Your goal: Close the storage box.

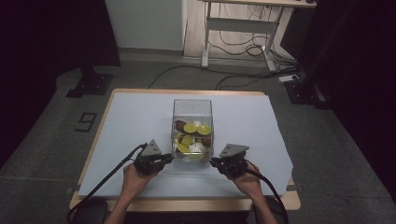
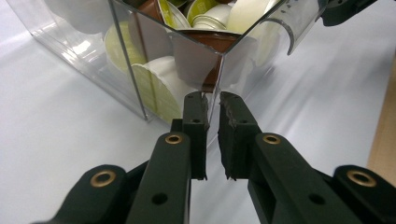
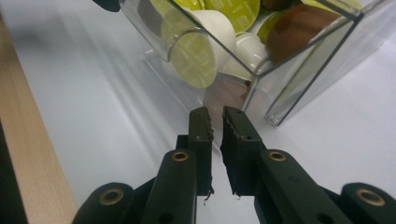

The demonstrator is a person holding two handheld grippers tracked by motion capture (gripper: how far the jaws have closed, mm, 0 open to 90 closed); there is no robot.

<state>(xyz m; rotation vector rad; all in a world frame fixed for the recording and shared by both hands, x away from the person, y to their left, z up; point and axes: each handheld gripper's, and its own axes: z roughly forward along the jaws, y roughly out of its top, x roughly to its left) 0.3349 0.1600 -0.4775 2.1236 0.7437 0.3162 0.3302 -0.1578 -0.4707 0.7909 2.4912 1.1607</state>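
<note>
On the pale table mat (image 1: pixel 130 126), dead centre, sits the clear plastic box (image 1: pixel 192 108), piled with green, white and brown coffee pods (image 1: pixel 190 128). Left gripper (image 1: pixel 164 159) is at its near left corner, jaws nearly together, holding nothing. Right gripper (image 1: pixel 215 162) mirrors it at the near right corner, jaws pinched close, also holding nothing, tips just short of the box wall.

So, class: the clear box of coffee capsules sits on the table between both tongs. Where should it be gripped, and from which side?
Probably by its two near bottom corners, coming low from the person's side. The clear box is tall, smooth and open-topped, so its flat walls give little hold. The left tongs and right tongs already sit almost closed at those upright edges.
</note>
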